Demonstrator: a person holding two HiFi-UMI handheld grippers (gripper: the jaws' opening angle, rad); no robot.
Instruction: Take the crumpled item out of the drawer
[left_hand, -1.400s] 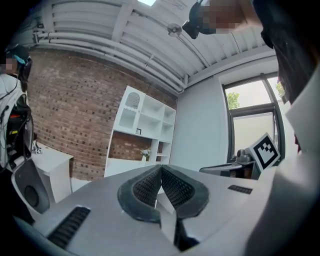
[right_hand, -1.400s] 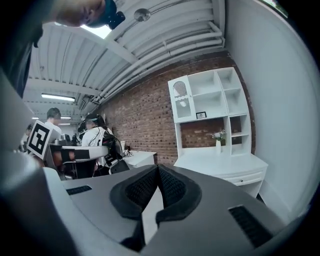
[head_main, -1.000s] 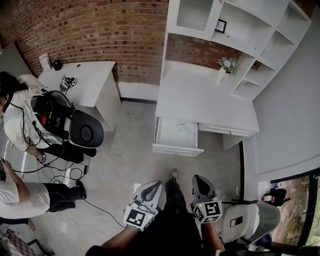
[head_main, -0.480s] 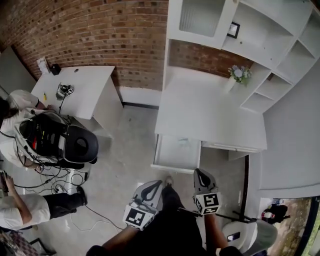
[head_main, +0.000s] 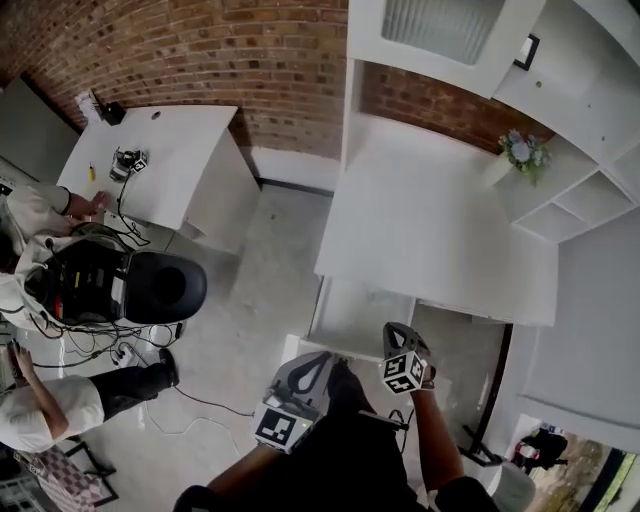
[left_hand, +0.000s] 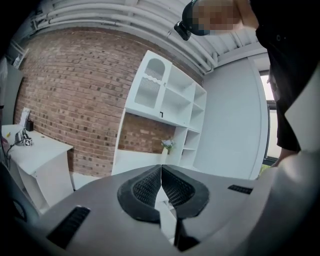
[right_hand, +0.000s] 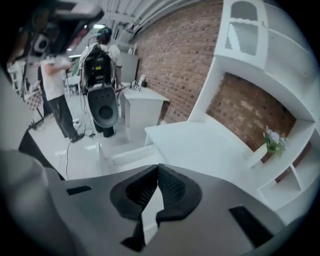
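Observation:
The white desk (head_main: 430, 230) has its drawer (head_main: 362, 316) pulled open toward me; I cannot make out the crumpled item inside from the head view. My left gripper (head_main: 314, 364) is shut and empty, hovering just in front of the drawer's front edge. My right gripper (head_main: 393, 330) is also shut with nothing in it, over the drawer's right front corner. In the left gripper view the left gripper (left_hand: 161, 170) has its pads meeting, pointed at the desk. In the right gripper view the right gripper (right_hand: 158, 169) is closed above the drawer (right_hand: 125, 155).
A shelf unit (head_main: 560, 90) rises behind the desk, with a flower vase (head_main: 522, 152) on it. To the left are a small white table (head_main: 160, 150), a black chair (head_main: 165, 288), a person with a backpack (head_main: 80, 285) and cables on the floor (head_main: 190, 410).
The view has closed in on the desk. Both grippers, still shut, now sit at the drawer's front edge, the right one further forward than before.

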